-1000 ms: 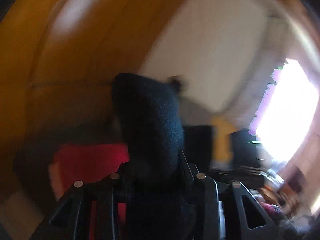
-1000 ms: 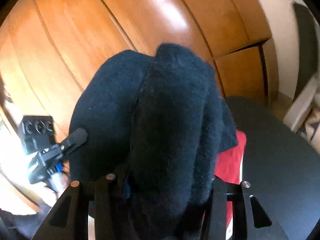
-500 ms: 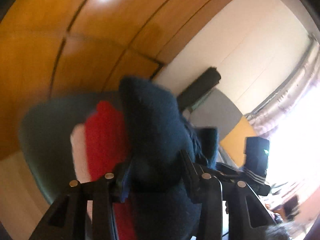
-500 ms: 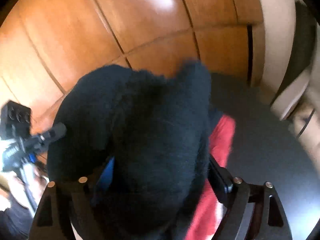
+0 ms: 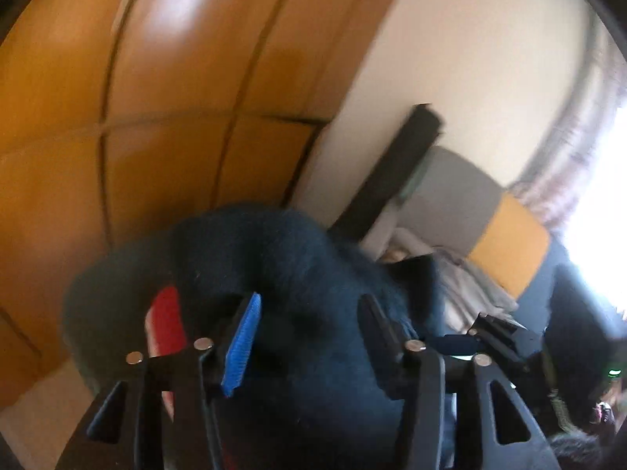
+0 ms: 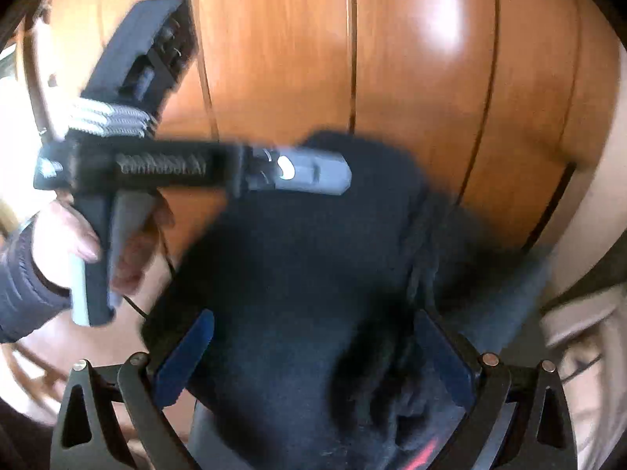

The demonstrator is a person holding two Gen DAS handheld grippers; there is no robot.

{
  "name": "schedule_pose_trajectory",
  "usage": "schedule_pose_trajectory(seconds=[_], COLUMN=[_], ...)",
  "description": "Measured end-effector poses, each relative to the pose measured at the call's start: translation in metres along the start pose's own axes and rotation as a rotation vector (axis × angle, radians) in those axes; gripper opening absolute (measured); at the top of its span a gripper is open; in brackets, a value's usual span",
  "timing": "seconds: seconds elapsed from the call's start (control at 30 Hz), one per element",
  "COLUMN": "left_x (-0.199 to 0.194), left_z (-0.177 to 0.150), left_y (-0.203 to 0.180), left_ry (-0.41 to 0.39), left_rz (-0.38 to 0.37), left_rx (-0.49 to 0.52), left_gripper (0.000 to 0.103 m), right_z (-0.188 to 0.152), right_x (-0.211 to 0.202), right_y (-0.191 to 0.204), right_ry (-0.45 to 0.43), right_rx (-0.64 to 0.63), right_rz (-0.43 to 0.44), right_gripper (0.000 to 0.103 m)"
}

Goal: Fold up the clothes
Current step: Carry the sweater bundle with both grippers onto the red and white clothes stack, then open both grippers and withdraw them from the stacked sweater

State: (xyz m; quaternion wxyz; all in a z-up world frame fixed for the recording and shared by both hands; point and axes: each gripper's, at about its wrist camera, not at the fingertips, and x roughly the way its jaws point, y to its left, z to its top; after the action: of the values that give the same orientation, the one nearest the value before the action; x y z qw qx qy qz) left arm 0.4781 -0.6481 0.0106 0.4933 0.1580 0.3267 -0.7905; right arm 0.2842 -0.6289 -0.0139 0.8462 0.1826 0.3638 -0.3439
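Black fleece garment [image 6: 313, 274]: draped between both grippers, over a red cloth [image 5: 166, 317].
Left gripper [image 5: 309, 325]: jaws closing, fleece bunched between them; contact unclear through blur.
Right gripper [image 6: 317, 356]: jaws opening wide, blue pads [image 6: 184, 356] clear of the fleece lying between.

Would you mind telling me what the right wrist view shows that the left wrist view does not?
Only the right wrist view shows the person's hand holding the left gripper from the side, with a dark sleeve behind it. Only the left wrist view shows the red garment, the cream wall and the grey-and-yellow chair. Both show the black fleece garment between that view's own jaws, and the wooden panels behind.
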Motion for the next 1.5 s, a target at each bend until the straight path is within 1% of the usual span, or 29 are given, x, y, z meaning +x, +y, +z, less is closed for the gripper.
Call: schedule_pose_trajectory(seconds=[0.07, 0.1, 0.17, 0.23, 0.33, 0.4, 0.43, 0.47, 0.5, 0.53, 0.57, 0.63, 0.67, 0.7, 0.73, 0.77, 0.8, 0.87, 0.9, 0.97, 1.03, 1.1, 1.2, 1.27, 1.3, 1.33, 1.4, 1.43, 1.5], left_x=[0.004, 0.006, 0.007, 0.013, 0.019, -0.012, -0.024, -0.035, -0.046, -0.057, -0.068, -0.088, -0.097, -0.105, -0.112, -0.117, -0.122, -0.13, -0.132, -0.138, -0.148, -0.159, -0.176, -0.178, -0.18, -0.181, -0.184, -0.185, -0.184], left_z=[-0.013, -0.017, -0.02, -0.018, -0.013, -0.021, -0.021, -0.021, -0.021, -0.021, -0.024, -0.033, -0.04, -0.046, -0.053, -0.06, -0.068, -0.084, -0.093, -0.108, -0.118, -0.122, -0.117, -0.101, -0.095, -0.091, -0.085, -0.085, -0.085], left_y=[0.01, 0.013, 0.013, 0.009, 0.0, 0.012, 0.013, 0.011, 0.008, 0.006, 0.001, -0.006, -0.01, -0.014, -0.018, -0.021, -0.024, -0.03, -0.031, -0.037, -0.045, -0.056, -0.076, -0.08, -0.082, -0.082, -0.083, -0.083, -0.08], left_ry=[-0.014, -0.027, -0.056, -0.065, -0.078, -0.101, -0.111, -0.128, -0.147, -0.166, -0.185, -0.203, -0.207, -0.211, -0.215, -0.209, -0.2, -0.177, -0.168, -0.155, -0.157, -0.188, -0.248, -0.227, -0.214, -0.235, -0.293, -0.304, -0.291], left_rz=[0.027, 0.031, 0.066, 0.064, 0.068, 0.039, 0.012, 0.023, 0.044, 0.065, 0.118, 0.154, 0.173, 0.194, 0.236, 0.283, 0.33, 0.409, 0.442, 0.508, 0.452, 0.41, 0.412, 0.3, 0.289, 0.362, 0.546, 0.576, 0.568], left_rx=[-0.005, -0.017, -0.023, -0.042, -0.03, -0.037, -0.064, -0.074, -0.077, -0.08, -0.077, -0.08, -0.081, -0.081, -0.078, -0.079, -0.08, -0.085, -0.091, -0.094, -0.059, -0.015, 0.079, 0.14, 0.152, 0.163, 0.185, 0.196, 0.193], left_gripper=[0.032, 0.032, 0.032, 0.032, 0.032, 0.035, 0.038, 0.047, 0.059, 0.066, 0.072, 0.072, 0.072, 0.072, 0.072, 0.072, 0.072, 0.072, 0.072, 0.072, 0.072, 0.07, 0.065, 0.062, 0.061, 0.062, 0.06, 0.06, 0.06], right_z=[-0.014, -0.018, -0.021, -0.029, -0.028, -0.017, -0.014, -0.018, -0.02, -0.021, -0.021, -0.02, -0.018, -0.015, -0.014, -0.015, -0.016, -0.019, -0.021, -0.031, -0.04, -0.048, -0.037, -0.029, -0.024, -0.02, -0.011, -0.008, -0.008], right_x=[0.022, 0.027, 0.033, 0.025, 0.021, 0.027, 0.023, 0.008, 0.0, -0.009, -0.018, -0.036, -0.044, -0.051, -0.058, -0.065, -0.069, -0.072, -0.076, -0.084, -0.093, -0.101, -0.107, -0.109, -0.11, -0.111, -0.112, -0.112, -0.11], right_y=[-0.01, -0.008, 0.007, 0.025, 0.022, 0.018, 0.017, 0.022, 0.026, 0.031, 0.036, 0.045, 0.05, 0.056, 0.062, 0.067, 0.072, 0.083, 0.088, 0.106, 0.124, 0.142, 0.155, 0.16, 0.162, 0.164, 0.167, 0.168, 0.167], right_ry=[-0.007, -0.03, -0.062, -0.081, -0.108, -0.144, -0.156, -0.162, -0.171, -0.181, -0.194, -0.234, -0.249, -0.252, -0.253, -0.25, -0.239, -0.184, -0.164, -0.15, -0.135, -0.12, -0.129, -0.163, -0.182, -0.201, -0.238, -0.256, -0.272], right_rx=[0.037, 0.021, -0.02, -0.019, 0.01, 0.005, 0.005, 0.018, 0.042, 0.066, 0.094, 0.166, 0.207, 0.257, 0.305, 0.35, 0.393, 0.457, 0.458, 0.433, 0.407, 0.376, 0.354, 0.359, 0.364, 0.368, 0.377, 0.385, 0.409], right_rz=[0.004, -0.018, -0.066, -0.084, -0.098, -0.136, -0.159, -0.178, -0.197, -0.215, -0.233, -0.272, -0.304, -0.36, -0.403, -0.421, -0.429, -0.413, -0.441, -0.572, -0.702, -0.822, -0.904, -0.929, -0.935, -0.941, -0.953, -0.957, -0.941], right_gripper=[0.103, 0.103, 0.103, 0.103, 0.103, 0.103, 0.103, 0.103, 0.103, 0.103, 0.103, 0.103, 0.103, 0.103, 0.103, 0.103, 0.103, 0.103, 0.103, 0.103, 0.103, 0.103, 0.103, 0.103, 0.103, 0.103, 0.103, 0.103, 0.103])
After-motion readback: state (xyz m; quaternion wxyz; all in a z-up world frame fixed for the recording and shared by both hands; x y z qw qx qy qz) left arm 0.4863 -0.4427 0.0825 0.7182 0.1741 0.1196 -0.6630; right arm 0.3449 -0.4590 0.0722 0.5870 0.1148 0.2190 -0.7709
